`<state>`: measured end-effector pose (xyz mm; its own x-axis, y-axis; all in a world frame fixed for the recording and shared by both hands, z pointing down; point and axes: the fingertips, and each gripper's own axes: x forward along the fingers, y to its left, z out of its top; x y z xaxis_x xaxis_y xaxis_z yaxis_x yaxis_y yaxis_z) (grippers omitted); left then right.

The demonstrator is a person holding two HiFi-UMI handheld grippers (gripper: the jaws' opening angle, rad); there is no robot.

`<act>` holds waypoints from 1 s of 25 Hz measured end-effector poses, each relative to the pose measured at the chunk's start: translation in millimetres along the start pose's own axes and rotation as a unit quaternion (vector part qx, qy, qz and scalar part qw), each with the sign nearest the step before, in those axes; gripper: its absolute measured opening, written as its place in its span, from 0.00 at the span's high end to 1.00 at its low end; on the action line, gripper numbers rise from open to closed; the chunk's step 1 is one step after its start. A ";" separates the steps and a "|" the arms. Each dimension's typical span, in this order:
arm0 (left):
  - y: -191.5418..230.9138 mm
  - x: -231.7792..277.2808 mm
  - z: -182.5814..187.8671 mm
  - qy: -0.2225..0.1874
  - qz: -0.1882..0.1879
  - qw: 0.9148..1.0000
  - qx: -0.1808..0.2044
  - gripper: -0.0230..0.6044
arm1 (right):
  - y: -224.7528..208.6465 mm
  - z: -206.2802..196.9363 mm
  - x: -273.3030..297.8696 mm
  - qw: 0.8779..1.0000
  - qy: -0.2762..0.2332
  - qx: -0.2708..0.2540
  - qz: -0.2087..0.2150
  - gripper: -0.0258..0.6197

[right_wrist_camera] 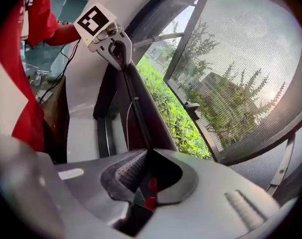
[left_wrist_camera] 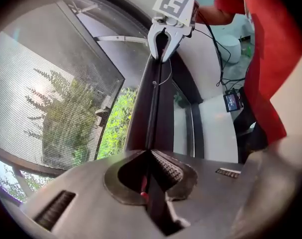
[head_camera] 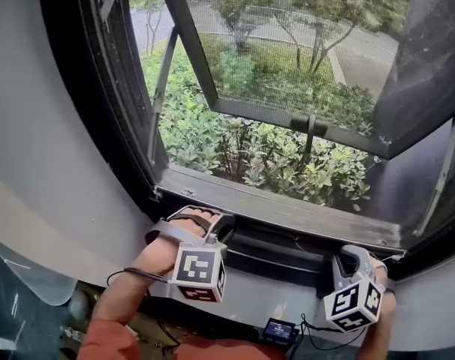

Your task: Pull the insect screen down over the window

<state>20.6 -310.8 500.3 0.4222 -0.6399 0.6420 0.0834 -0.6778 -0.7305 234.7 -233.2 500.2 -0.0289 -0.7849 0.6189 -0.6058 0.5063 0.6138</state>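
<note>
**windowguy:** ok so where's the thing they're meant to pull?

**meshfan:** The insect screen bar (head_camera: 284,247) is way down low. It's a dark strip lying just inside the grey sill (head_camera: 287,210) and running sideways from one gripper to the other. I can't make out the screen's own mesh tbh.

**windowguy:** and the grippers?

**meshfan:** The left gripper (head_camera: 216,222) is at the bar's left end. Its fingers (left_wrist_camera: 167,166) are squeezed nearly together on the bar, ribbed pads pressing on both sides. Same deal for the right gripper (head_camera: 353,257) at the right end: pinched on the bar, and the only gap is the bar itself. Both slant downward.

**windowguy:** what's outside?

**meshfan:** There's a mesh-looking panel (head_camera: 287,51) swung outward up top, with green shrubs (head_camera: 287,163) below it.
</note>
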 end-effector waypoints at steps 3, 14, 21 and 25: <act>0.1 0.4 -1.6 0.000 0.002 1.000 0.002 0.92 | 0.6 0.9 0.2 1.000 -0.010 0.016 0.000 0.89; -0.7 0.0 -0.4 -0.010 0.017 1.000 0.015 0.92 | -0.8 1.2 -1.4 0.999 -0.043 0.002 -0.023 0.87; -1.9 -3.0 1.1 -0.033 0.039 0.999 -0.003 0.90 | -1.4 0.9 -3.5 0.997 -0.070 0.006 -0.032 0.86; -2.6 -9.9 4.8 -0.045 0.038 0.998 -0.012 0.83 | -0.8 2.5 -5.1 0.997 -0.078 0.015 -0.025 0.83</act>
<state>20.5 -300.9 494.7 0.5056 -0.6561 0.5602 0.0257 -0.6376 -0.7699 233.3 -230.5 495.4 -0.1191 -0.8565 0.5023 -0.6336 0.4550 0.6257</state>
